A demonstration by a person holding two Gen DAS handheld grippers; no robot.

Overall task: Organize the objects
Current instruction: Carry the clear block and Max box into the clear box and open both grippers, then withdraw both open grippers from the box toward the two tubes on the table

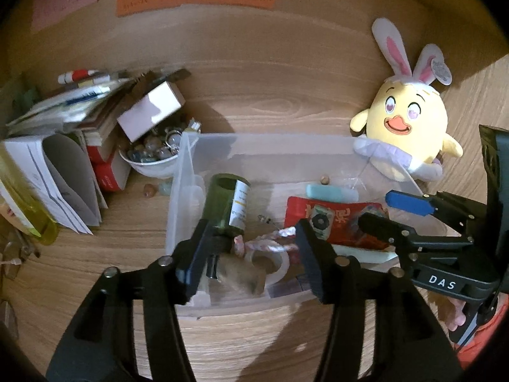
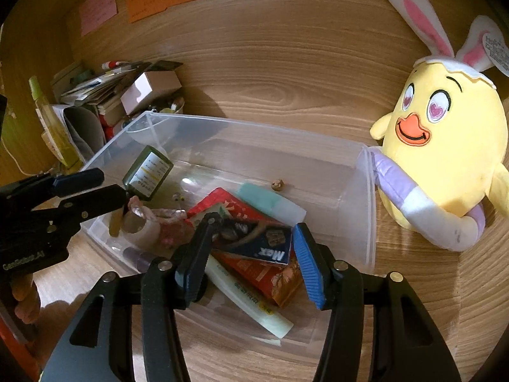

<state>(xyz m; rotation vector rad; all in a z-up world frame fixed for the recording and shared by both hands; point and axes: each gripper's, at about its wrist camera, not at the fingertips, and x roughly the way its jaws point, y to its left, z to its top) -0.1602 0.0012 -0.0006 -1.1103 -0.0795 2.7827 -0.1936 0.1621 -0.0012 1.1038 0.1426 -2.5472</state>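
Nearest the left wrist camera, my left tongs point(image 1: 251, 248) hung released over the near wall of the clear plastic bin point(image 1: 178, 191), jaws parted with nothing pressed between them. Just past the tips lay a tape roll point(image 1: 270, 264) and a crumpled pink-and-silver wrapper point(image 1: 273, 238). At the left tip stood a tilted green bottle point(image 1: 229, 203); to the right, a red packet point(image 1: 331, 219). My right tongs point(image 1: 381, 213) reached in from the right, over that packet. I judged the sorting to be mid-way: several things already sat in the bin, and each hand looked to be between items. Outside the bin, well left of the tongs, a bowl of beads point(image 1: 152, 156) and a leaning stack of booklets crowded the desk.

Closest to the right wrist camera, my right tongs point(image 2: 251, 254) also stood released, straddling a dark blue packet point(image 2: 257, 238) lying on the red one without gripping it. A pale tube point(image 2: 248, 299) lay below. To the right of the tongs, the bin's end wall point(image 2: 366, 207) touched a yellow plush chick point(image 2: 445, 159). I judged the next move needed a lift straight up over the rim; the open desk lay behind the bin, toward the back panel.
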